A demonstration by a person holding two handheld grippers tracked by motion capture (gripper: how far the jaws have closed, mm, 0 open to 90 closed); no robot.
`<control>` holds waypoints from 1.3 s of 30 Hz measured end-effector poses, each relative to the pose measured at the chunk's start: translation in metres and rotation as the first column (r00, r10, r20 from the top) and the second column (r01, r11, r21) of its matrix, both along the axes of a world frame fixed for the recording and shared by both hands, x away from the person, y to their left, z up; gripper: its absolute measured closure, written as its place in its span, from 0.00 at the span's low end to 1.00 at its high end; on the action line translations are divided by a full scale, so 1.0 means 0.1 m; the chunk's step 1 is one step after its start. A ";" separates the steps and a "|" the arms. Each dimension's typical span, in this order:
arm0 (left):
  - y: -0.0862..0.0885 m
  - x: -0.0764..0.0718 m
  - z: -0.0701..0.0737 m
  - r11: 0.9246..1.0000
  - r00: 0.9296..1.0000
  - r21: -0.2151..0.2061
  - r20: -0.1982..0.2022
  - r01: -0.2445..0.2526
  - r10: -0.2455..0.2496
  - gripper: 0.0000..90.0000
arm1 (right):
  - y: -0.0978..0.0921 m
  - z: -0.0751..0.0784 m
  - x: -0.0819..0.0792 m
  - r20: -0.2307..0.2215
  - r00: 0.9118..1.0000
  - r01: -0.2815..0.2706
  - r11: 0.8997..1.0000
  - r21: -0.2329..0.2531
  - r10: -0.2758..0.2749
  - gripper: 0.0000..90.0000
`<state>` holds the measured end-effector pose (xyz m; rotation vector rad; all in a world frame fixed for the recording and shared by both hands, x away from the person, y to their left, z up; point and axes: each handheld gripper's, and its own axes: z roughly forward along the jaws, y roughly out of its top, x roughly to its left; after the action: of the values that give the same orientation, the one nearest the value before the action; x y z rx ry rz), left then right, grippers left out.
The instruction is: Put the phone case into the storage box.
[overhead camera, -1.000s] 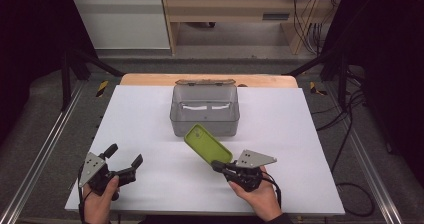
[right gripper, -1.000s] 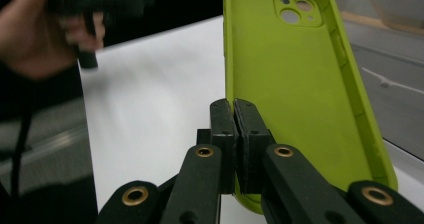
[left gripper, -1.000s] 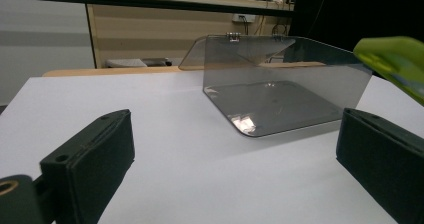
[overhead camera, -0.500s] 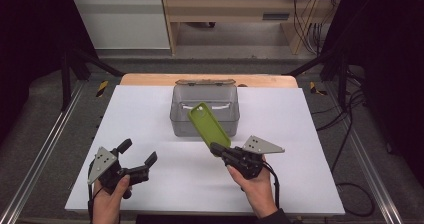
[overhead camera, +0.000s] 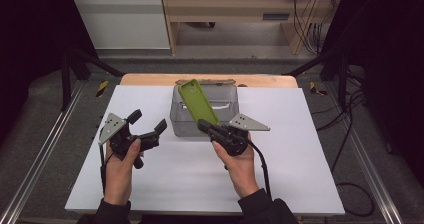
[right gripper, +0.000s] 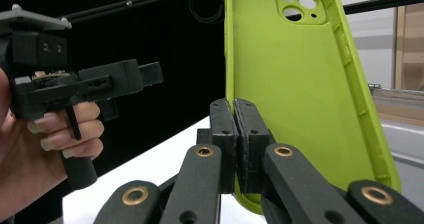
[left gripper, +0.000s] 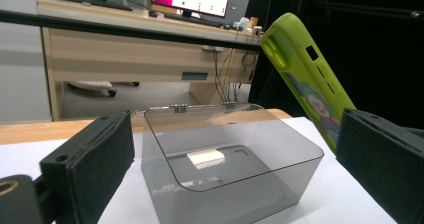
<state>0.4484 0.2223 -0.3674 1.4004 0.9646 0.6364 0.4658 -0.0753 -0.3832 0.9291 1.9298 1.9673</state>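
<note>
A lime-green phone case stands tilted above the front of a grey see-through box. My right gripper is shut on the case's lower edge. In the right gripper view the jaws pinch the rim of the case, whose hollow inside and camera cut-out face me. My left gripper is held open just left of the box, with nothing in it. The left gripper view has the open box between the spread jaws, and the case rises at the right.
The box rests at the back middle of the white table, with a white label on its bottom. A black bar crosses in front of a wooden desk. My left gripper is in the right gripper view, at its left.
My right gripper has raised the green case and carried it forward to the box. The left gripper has moved forward and right toward the box, still open.
</note>
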 end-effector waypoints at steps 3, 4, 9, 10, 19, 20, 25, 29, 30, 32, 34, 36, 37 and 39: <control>-0.04 -0.02 -0.04 1.000 1.000 -0.018 -0.024 0.006 -0.006 0.01 | 0.01 -0.03 -0.03 -0.011 1.000 0.010 1.000 -0.004 -0.010 0.98; -0.04 -0.02 -0.04 1.000 1.000 -0.018 -0.024 0.006 -0.006 0.01 | 0.02 -0.02 -0.04 -0.014 1.000 0.012 1.000 -0.009 -0.012 0.98; -0.13 -0.16 -0.06 0.999 1.000 0.050 -0.014 0.021 -0.021 0.02 | 0.06 0.00 -0.15 0.006 1.000 0.015 0.999 -0.028 -0.015 0.98; -0.13 -0.17 -0.07 0.999 1.000 0.042 -0.017 0.024 -0.024 0.02 | 0.07 -0.01 -0.16 0.009 1.000 0.016 0.999 -0.034 -0.015 0.98; -0.16 -0.28 -0.08 0.998 0.998 -0.016 -0.029 0.062 -0.063 0.03 | 0.22 -0.10 -0.25 -0.023 1.000 0.015 1.000 -0.019 -0.015 0.98; -0.16 -0.30 -0.09 0.998 0.998 -0.013 -0.029 0.060 -0.060 0.03 | 0.24 -0.11 -0.27 -0.022 1.000 0.013 1.000 -0.022 -0.014 0.98; -0.15 -0.34 -0.12 0.997 0.997 -0.034 -0.034 0.064 -0.065 0.03 | 0.32 -0.13 -0.34 -0.017 1.000 0.015 0.999 -0.045 -0.015 0.98; -0.15 -0.35 -0.14 0.997 0.997 -0.028 -0.042 0.067 -0.068 0.03 | 0.34 -0.16 -0.37 -0.024 1.000 0.014 0.999 -0.040 -0.015 0.98; -0.15 -0.36 -0.14 0.997 0.996 -0.038 -0.044 0.072 -0.074 0.03 | 0.35 -0.17 -0.38 -0.018 1.000 0.014 0.999 -0.047 -0.015 0.98; -0.15 -0.36 -0.14 0.994 0.995 -0.062 -0.048 0.087 -0.090 0.03 | 0.38 -0.19 -0.40 -0.014 1.000 0.016 0.998 -0.063 -0.017 0.98; -0.15 -0.37 -0.15 0.993 0.994 -0.080 -0.054 0.088 -0.092 0.04 | 0.39 -0.22 -0.42 -0.015 1.000 0.017 0.998 -0.061 -0.018 0.98; -0.16 -0.37 -0.16 0.992 0.994 -0.093 -0.052 0.087 -0.092 0.04 | 0.39 -0.24 -0.43 -0.021 1.000 0.018 0.999 -0.052 -0.019 0.98; -0.17 -0.37 -0.16 0.992 0.994 -0.089 -0.052 0.086 -0.091 0.04 | 0.40 -0.25 -0.43 -0.028 0.999 0.016 0.999 -0.045 -0.018 0.98; -0.17 -0.37 -0.18 0.992 0.995 -0.099 -0.054 0.075 -0.080 0.04 | 0.41 -0.28 -0.43 -0.035 0.999 0.014 0.999 -0.034 -0.015 0.98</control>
<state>0.4116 0.2048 -0.3851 1.3694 0.9691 0.4877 0.4228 -0.0341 -0.4114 0.9727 1.9634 1.9161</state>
